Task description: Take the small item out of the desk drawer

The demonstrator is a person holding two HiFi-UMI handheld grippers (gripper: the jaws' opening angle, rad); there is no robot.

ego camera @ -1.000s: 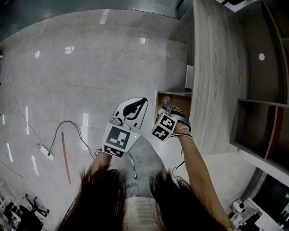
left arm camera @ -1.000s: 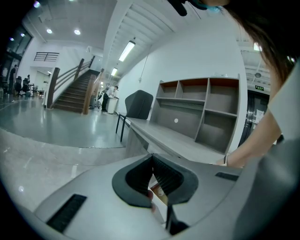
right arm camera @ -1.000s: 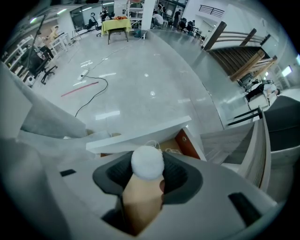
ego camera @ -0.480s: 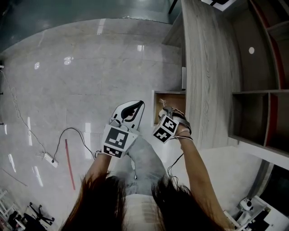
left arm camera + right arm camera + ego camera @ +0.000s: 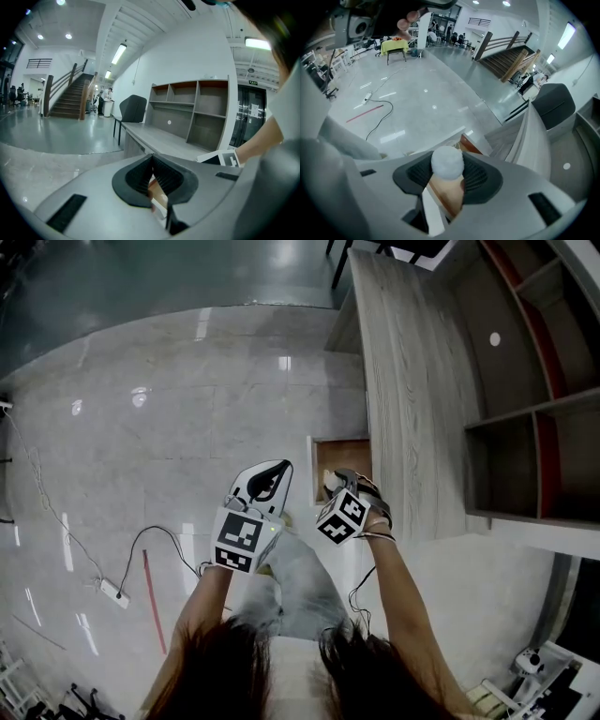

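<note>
The right gripper [image 5: 448,165] is clamped on a fluffy white ball [image 5: 447,159], round and soft-looking, pinched between its ribbed black pads. Beneath and just beyond this gripper lies the open drawer [image 5: 339,454], boxy with a brown wood interior, set in the pale wood-grain bench [image 5: 403,381]. The left gripper [image 5: 151,158], beside the right one, has its ribbed jaws closed together over the glossy stone floor [image 5: 187,409].

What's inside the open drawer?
Only bare wooden bottom shows in the drawer. Its near end is covered by the right claw, which holds the white ball.
</note>
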